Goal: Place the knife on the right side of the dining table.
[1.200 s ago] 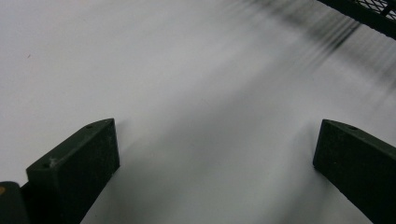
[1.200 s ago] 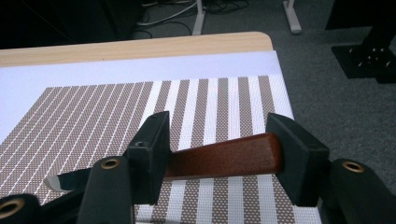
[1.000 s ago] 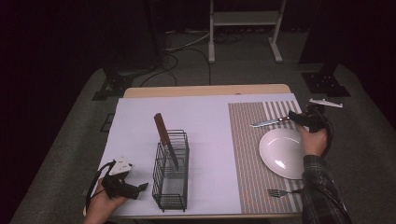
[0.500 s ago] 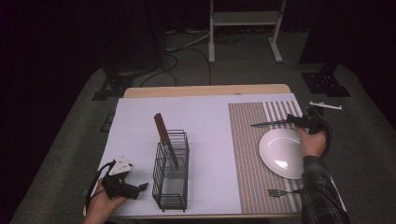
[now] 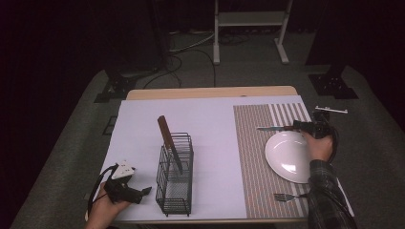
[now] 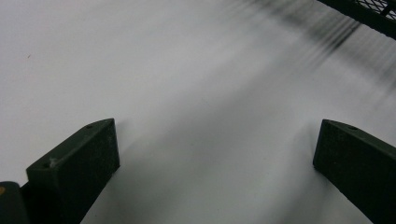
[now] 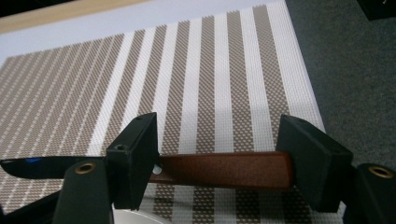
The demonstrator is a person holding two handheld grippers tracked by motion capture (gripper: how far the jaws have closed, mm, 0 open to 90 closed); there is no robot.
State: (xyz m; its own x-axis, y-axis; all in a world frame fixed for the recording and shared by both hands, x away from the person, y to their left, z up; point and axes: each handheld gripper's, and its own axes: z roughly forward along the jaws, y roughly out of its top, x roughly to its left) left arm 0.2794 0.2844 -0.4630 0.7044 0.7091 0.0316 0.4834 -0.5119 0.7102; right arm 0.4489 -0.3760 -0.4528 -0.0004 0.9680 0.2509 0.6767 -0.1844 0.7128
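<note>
A brown-handled knife (image 7: 219, 170) is seen lying lengthwise between the right gripper (image 7: 224, 163) jaws, which have just been opening, above the striped placemat (image 7: 187, 84) beside the white plate (image 5: 289, 157). The left gripper (image 6: 215, 158) is held spread wide over the white table cover (image 6: 163, 70), near the wire basket (image 5: 175, 176).

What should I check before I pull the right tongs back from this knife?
1. Knife lying on the striped placemat, above the plate: ok.
2. Right tongs released: jaws have just been opening, the handle lies between them, and the pads look clear of it: ok.
3. Knife fully settled flat: cannot tell.
4. Left tongs open, nothing between them: ok.
5. Second knife leaning in the wire basket: ok.
6. Fork on the placemat's near edge: ok.
</note>
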